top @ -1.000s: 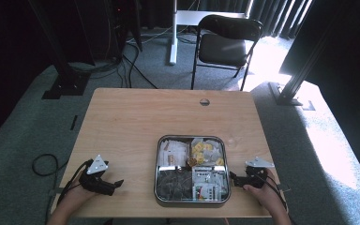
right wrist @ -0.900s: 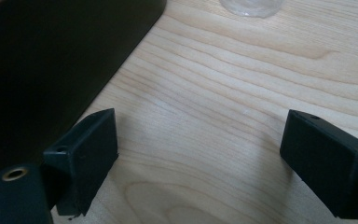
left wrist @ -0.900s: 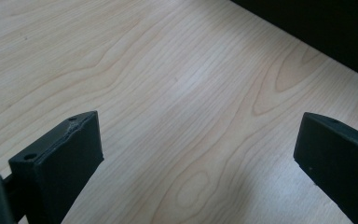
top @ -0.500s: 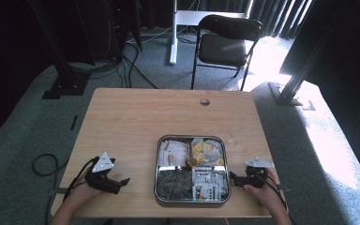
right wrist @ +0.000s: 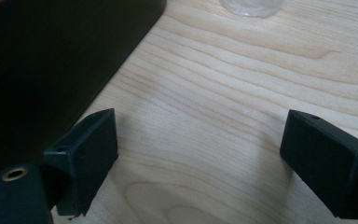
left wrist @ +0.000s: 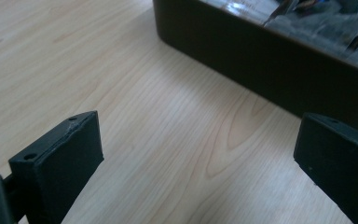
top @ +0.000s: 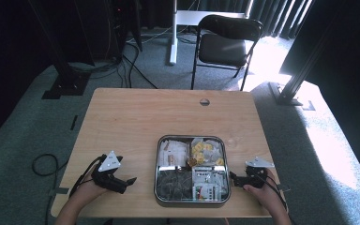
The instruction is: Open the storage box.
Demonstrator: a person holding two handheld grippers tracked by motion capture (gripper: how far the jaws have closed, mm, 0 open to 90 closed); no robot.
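Observation:
A rectangular metal tray (top: 156,174) sits near the table's front edge, split into compartments: white packets (top: 171,149), yellow pieces (top: 205,150), dark bits (top: 172,182) and pale small parts (top: 209,181). My left gripper (top: 125,183) rests on the wood left of the tray, pointing toward it, open and holding nothing. In the left gripper view its jaws (left wrist: 200,163) stand wide apart, with the tray's dark wall (left wrist: 261,70) just ahead. My right gripper (top: 235,178) lies close to the tray's right side, also open. In its own view (right wrist: 205,158) the tray wall (right wrist: 51,60) is at left.
The wooden table (top: 136,126) has a cable hole (top: 205,101) near its far edge. A small clear round object (right wrist: 251,7) lies on the wood ahead of my right gripper. A black folding chair (top: 227,44) and stand legs are on the carpet beyond.
My left gripper has slid right along the table toward the tray. The right gripper and the tray have stayed in place.

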